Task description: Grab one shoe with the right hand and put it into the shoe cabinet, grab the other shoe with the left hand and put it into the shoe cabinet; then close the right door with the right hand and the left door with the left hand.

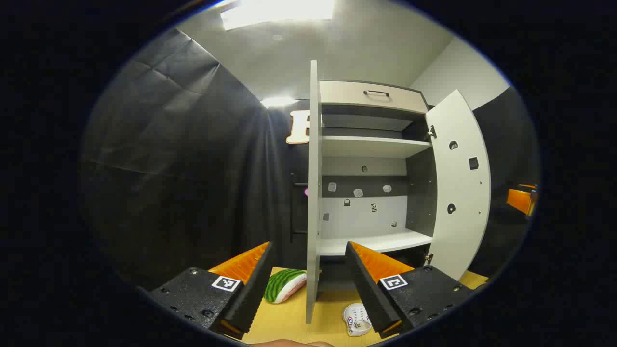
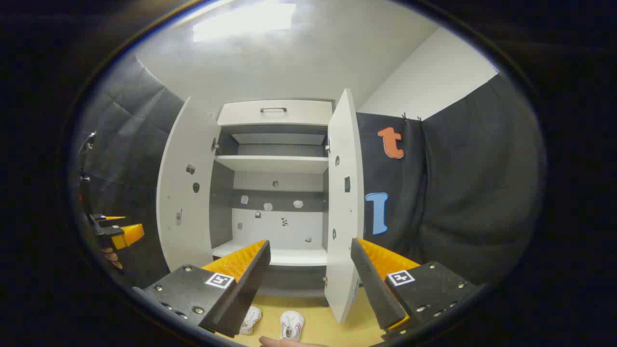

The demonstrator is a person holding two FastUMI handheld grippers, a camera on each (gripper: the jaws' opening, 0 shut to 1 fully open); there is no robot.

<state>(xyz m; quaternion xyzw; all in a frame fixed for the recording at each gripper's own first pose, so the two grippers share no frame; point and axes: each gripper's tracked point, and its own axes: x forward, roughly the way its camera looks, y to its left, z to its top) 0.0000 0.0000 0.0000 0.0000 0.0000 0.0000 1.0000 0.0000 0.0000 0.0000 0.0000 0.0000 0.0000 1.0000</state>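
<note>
The white shoe cabinet (image 1: pixel 373 149) (image 2: pixel 277 164) stands with both doors swung open and bare shelves. In the right gripper view two white shoes sit on the yellow floor before it, one (image 2: pixel 250 319) left, one (image 2: pixel 292 325) right. In the left gripper view one white shoe (image 1: pixel 356 319) lies low near my right finger. My left gripper (image 1: pixel 308 274) is open and holds nothing, pointing at the left door's edge (image 1: pixel 314 193). My right gripper (image 2: pixel 308 270) is open too, above the shoes, with the right door (image 2: pixel 343 207) between its fingers. The left gripper (image 2: pixel 118 233) also shows at far left in the right gripper view.
A green-and-white striped, watermelon-like cushion (image 1: pixel 284 285) lies on the yellow floor (image 1: pixel 289 318) left of the left door. A drawer with a dark handle (image 2: pixel 273 110) tops the cabinet. Black cloth walls close in on both sides. A fingertip (image 2: pixel 284 342) shows at the bottom edge.
</note>
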